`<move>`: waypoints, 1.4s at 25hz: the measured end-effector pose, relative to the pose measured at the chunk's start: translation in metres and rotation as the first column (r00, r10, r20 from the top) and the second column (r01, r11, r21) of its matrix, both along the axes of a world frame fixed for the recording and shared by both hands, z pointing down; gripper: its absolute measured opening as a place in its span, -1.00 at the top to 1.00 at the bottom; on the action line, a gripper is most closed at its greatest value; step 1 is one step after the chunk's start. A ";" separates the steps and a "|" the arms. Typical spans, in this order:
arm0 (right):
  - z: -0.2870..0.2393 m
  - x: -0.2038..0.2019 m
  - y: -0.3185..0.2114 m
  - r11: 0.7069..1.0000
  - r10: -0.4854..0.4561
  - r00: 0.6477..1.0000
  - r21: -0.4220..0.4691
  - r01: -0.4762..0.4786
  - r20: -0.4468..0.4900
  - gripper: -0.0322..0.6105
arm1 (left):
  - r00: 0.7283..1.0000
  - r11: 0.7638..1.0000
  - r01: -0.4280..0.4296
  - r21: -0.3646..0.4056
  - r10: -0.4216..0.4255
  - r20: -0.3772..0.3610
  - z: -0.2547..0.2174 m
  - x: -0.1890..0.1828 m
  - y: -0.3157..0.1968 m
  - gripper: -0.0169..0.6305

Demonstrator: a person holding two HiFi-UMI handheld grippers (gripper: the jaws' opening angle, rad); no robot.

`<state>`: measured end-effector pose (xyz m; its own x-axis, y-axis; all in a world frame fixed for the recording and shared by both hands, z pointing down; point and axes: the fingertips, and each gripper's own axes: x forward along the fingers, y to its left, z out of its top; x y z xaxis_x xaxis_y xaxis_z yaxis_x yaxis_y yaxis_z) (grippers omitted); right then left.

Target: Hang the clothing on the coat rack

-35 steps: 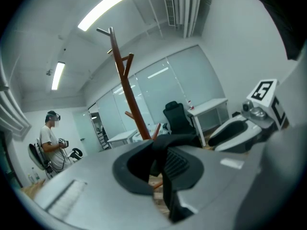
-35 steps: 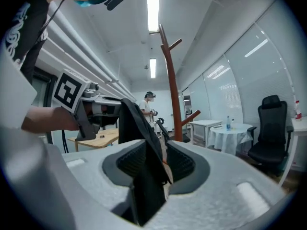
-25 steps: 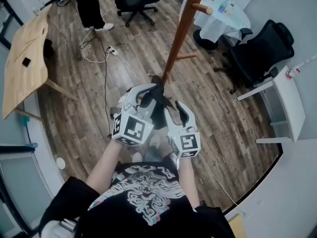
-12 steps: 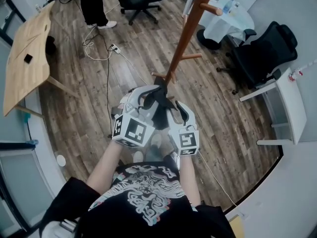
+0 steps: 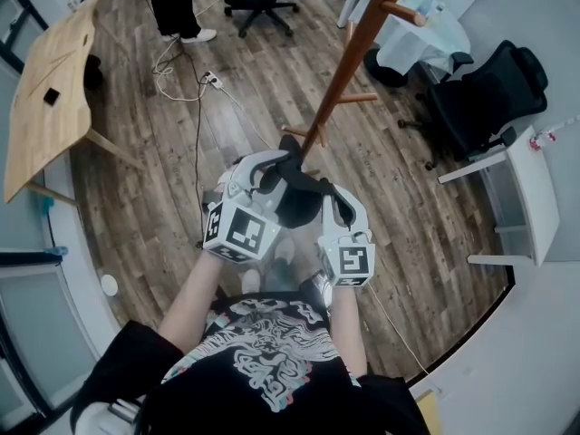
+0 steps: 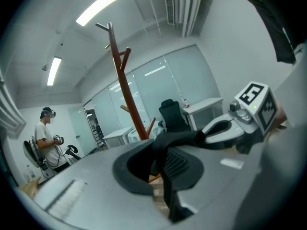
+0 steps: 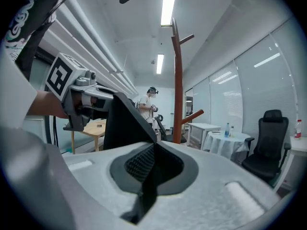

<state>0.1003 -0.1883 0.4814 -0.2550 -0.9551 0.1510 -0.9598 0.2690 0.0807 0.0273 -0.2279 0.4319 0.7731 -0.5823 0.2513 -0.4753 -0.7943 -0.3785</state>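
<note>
A black garment hangs bunched between my two grippers above the wood floor. My left gripper is shut on one edge of it; in the left gripper view the cloth runs out of the closed jaws toward the other gripper. My right gripper is shut on another part, with dark fabric pinched in its jaws. The brown wooden coat rack stands just beyond both grippers, its pegs bare. It also rises ahead in both gripper views: coat rack, coat rack.
A tilted wooden table stands at the left. A black office chair, a round white-clothed table and a white desk are at the right. A person stands at the top, with cables on the floor.
My right gripper's jaws were open beside the garment and have closed on it. The cloth now spans between both grippers. The left gripper keeps its hold.
</note>
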 end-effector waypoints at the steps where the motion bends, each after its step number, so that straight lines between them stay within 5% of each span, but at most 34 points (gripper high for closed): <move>1: -0.002 0.002 0.000 1.000 0.009 1.000 0.004 -0.009 0.007 0.89 | 1.000 1.000 -0.001 -0.003 0.001 0.001 0.001 0.000 0.000 0.90; 15: -0.038 0.043 0.008 0.990 0.104 0.985 0.086 -0.116 0.136 0.89 | 0.999 0.999 -0.043 -0.002 0.043 0.000 0.000 0.025 0.003 0.90; 35: -0.041 0.074 -0.023 0.987 0.105 0.980 0.099 -0.123 0.170 0.89 | 0.998 0.999 -0.004 -0.036 0.006 0.055 0.011 0.050 -0.029 0.90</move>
<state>0.1741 -0.2113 0.4405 -0.1561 -0.9877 0.0105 -0.9862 0.1552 -0.0579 0.0770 -0.2564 0.4432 0.7606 -0.5681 0.3142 -0.4504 -0.8103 -0.3748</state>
